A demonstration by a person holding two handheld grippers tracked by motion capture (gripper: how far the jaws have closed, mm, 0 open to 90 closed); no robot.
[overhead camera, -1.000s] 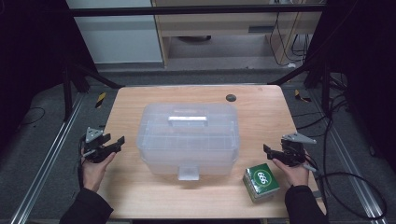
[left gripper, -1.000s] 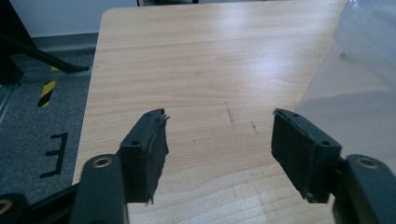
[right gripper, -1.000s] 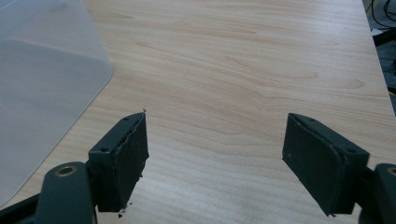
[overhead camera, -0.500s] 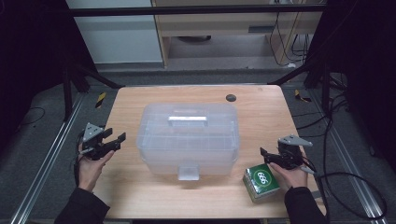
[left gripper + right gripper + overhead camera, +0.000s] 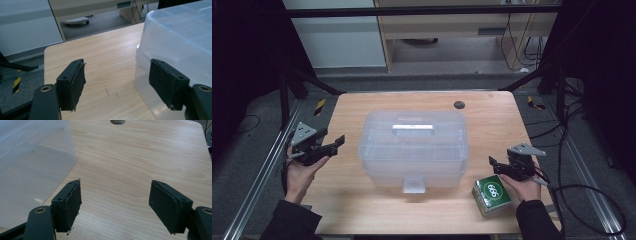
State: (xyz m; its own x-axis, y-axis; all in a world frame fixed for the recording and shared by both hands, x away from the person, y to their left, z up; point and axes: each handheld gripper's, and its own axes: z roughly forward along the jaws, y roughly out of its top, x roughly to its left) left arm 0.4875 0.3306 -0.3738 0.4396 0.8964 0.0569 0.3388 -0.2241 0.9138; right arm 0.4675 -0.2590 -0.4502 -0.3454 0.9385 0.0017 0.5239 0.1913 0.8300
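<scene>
Wooden table (image 5: pixel 362 210) under dim light, with a clear lidded plastic bin (image 5: pixel 413 147) at its centre. Left gripper (image 5: pixel 330 145), left of the bin, has just been opening, empty. Right gripper (image 5: pixel 495 166), right of it, has just narrowed slightly, gaping and empty, beside a green box (image 5: pixel 492 194).

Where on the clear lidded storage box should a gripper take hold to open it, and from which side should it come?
Probably the front latch tab of the clear storage box. It sticks out from the lid's near edge as a small flap, thin enough for the jaws. Come from the person's side, low and level with the table. The lid's flat handle gives less to pinch.
</scene>
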